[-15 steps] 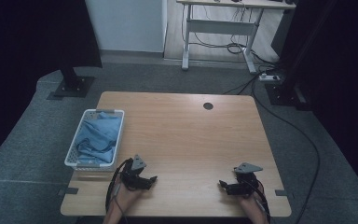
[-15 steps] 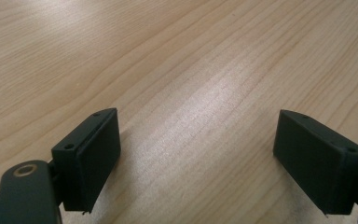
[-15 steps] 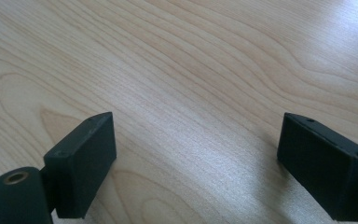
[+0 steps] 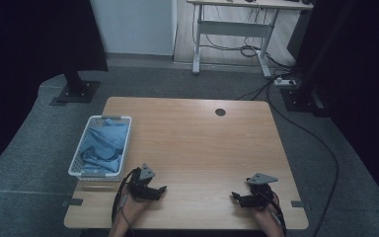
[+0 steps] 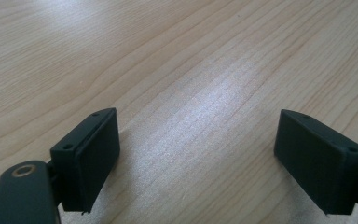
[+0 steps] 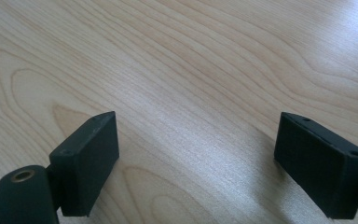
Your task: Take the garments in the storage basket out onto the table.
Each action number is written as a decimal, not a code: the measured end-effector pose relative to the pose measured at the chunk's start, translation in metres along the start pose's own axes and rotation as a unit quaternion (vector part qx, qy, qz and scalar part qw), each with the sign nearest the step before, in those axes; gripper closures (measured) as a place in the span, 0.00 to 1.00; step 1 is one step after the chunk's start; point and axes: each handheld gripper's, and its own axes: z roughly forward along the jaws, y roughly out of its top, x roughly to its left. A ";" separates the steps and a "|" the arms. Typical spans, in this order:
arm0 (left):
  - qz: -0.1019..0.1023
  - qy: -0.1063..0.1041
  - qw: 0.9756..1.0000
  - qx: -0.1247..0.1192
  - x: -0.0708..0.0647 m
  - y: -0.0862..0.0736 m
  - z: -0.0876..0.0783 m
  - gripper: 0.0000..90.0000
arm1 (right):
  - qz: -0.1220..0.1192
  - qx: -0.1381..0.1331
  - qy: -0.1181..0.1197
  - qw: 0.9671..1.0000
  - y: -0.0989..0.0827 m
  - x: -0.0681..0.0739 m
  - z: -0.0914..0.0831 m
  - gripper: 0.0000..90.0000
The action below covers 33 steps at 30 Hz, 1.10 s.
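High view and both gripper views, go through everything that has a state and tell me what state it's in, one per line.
Left hand-held gripper: open, nothing between its jaws, low over the table.
Right hand-held gripper: open, nothing between its jaws, low over the table.
White basket: upright at the table's left edge, holding crumpled blue cloth.
Wooden table: bare apart from the basket and grippers.

Light wooden table (image 4: 197, 148), white basket (image 4: 81, 160) near its left edge
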 end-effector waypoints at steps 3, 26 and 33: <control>0.000 -0.001 1.000 0.000 0.000 0.000 0.000 0.15 | -0.003 -0.001 0.003 1.000 0.000 0.001 0.000 0.15; 0.006 -0.016 1.000 0.002 -0.005 0.007 0.000 0.17 | -0.005 -0.001 0.005 1.000 -0.001 0.002 -0.001 0.16; 0.008 -0.020 1.000 0.001 -0.006 0.015 -0.004 0.16 | -0.005 -0.001 0.006 1.000 -0.001 0.003 -0.001 0.16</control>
